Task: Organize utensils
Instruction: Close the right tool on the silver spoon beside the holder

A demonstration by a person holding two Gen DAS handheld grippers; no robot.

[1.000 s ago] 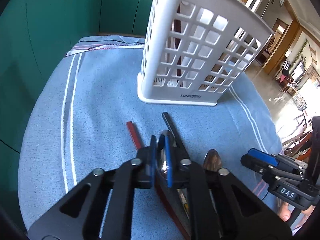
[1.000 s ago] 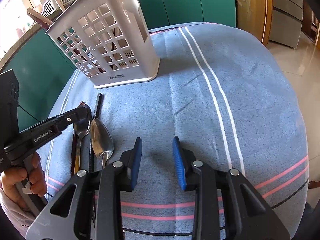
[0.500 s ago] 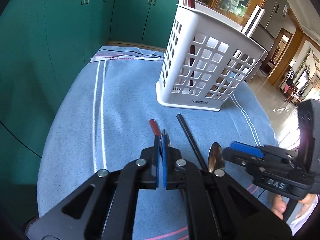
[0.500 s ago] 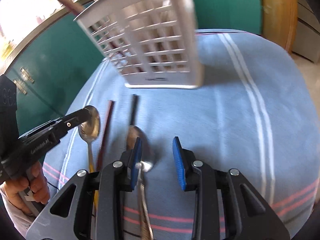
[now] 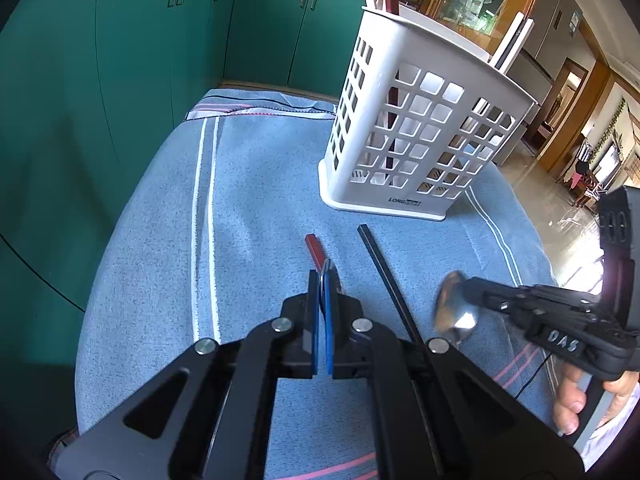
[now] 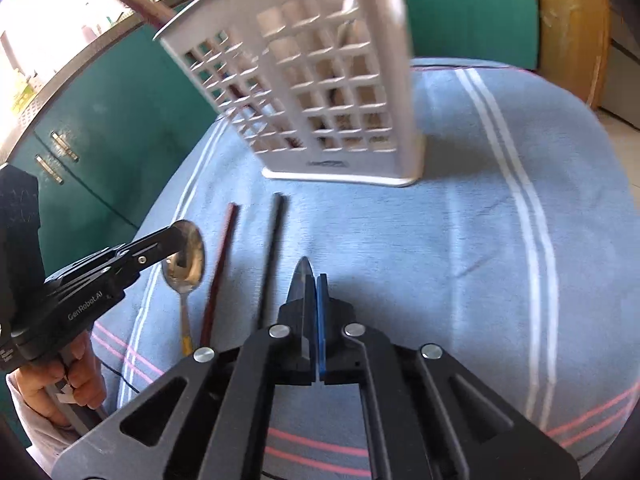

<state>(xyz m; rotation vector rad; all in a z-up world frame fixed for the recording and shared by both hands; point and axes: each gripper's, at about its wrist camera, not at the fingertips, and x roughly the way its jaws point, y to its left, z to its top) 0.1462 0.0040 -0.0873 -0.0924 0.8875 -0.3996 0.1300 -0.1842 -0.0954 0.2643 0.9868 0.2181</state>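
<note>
The white utensil basket [image 5: 416, 128] carried a small printed brand on its base rim, beginning "LONG", the rest too small to make out. In the left wrist view the right gripper [image 5: 468, 286] showed raised letters "DAS" on the side of its black body. In the right wrist view the left gripper [image 6: 180, 236] bore the white words "GenRobot.AI" along its black body. In that view the mark on the basket's base was blurred and unreadable

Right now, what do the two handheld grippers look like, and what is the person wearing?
Both grippers are matte black with silver pivot bolts and blue pads. The left gripper reads "GenRobot.AI"; the right gripper shows "DAS". A thin black cable trails below it. A light sleeve covers the left wrist.
</note>
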